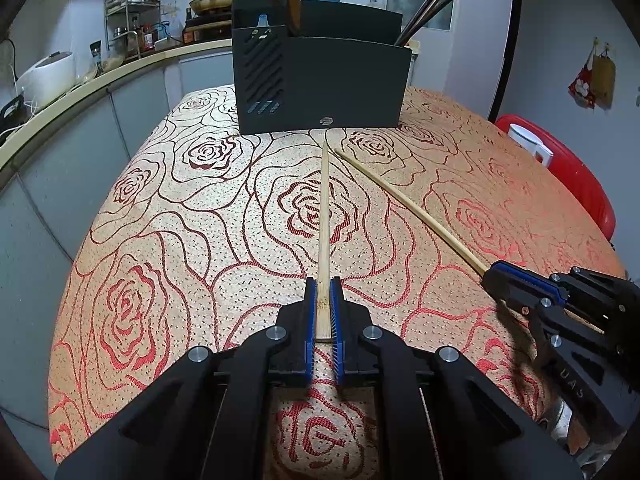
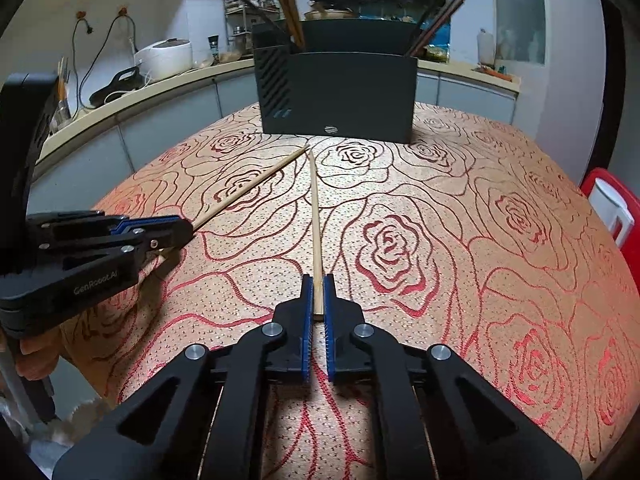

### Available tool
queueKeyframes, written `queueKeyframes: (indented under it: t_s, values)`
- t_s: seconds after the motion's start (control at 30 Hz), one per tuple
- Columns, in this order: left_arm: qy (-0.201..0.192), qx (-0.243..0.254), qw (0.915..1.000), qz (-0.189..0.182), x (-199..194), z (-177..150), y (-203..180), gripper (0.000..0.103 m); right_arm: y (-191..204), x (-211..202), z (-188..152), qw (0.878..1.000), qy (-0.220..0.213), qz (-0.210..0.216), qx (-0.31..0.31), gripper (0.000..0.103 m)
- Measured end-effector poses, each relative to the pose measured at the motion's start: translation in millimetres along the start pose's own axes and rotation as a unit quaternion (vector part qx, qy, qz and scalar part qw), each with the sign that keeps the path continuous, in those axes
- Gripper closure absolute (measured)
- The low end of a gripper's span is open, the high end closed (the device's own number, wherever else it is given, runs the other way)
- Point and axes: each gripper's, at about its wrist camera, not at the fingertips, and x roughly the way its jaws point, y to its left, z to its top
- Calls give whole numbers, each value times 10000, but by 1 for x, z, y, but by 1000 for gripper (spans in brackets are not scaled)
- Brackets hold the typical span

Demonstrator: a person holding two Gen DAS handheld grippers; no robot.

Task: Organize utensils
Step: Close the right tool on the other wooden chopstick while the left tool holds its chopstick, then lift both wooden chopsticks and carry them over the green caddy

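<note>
Two pale bamboo chopsticks lie on the rose-patterned tablecloth, tips pointing at a black utensil holder point(image 1: 320, 80) at the far side, also in the right wrist view point(image 2: 336, 92). My left gripper point(image 1: 323, 284) is shut on the thick end of one chopstick point(image 1: 324, 216); it shows from the side in the right wrist view point(image 2: 188, 230). My right gripper point(image 2: 318, 280) is shut on the end of the other chopstick point(image 2: 315, 216), seen in the left wrist view point(image 1: 404, 204) running to the right gripper point(image 1: 490, 276). The holder has dark chopsticks point(image 1: 432, 12) and brown utensil handles point(image 1: 292, 0).
The tablecloth point(image 1: 200, 220) covers the table. A red chair point(image 1: 576, 172) with a white jug point(image 1: 528, 140) stands at the right. A kitchen counter point(image 2: 160, 84) with a rice cooker point(image 2: 164, 58) and bottles runs behind and to the left.
</note>
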Motion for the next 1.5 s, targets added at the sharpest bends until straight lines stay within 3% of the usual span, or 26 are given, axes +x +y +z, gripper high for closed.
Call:
queueKeyframes:
  t_s: [0.53, 1.03, 1.5]
  values:
    - [-396, 12, 9992, 33, -42, 22, 8, 97, -38, -43, 30, 9970, -598, -72, 487, 97]
    - [13, 94, 10000, 18, -34, 25, 3, 97, -51, -55, 39, 9948, -807, -82, 609, 97]
    - [-71, 139, 9999, 48, -45, 41, 2, 97, -54, -63, 51, 9934, -986, -65, 583, 97]
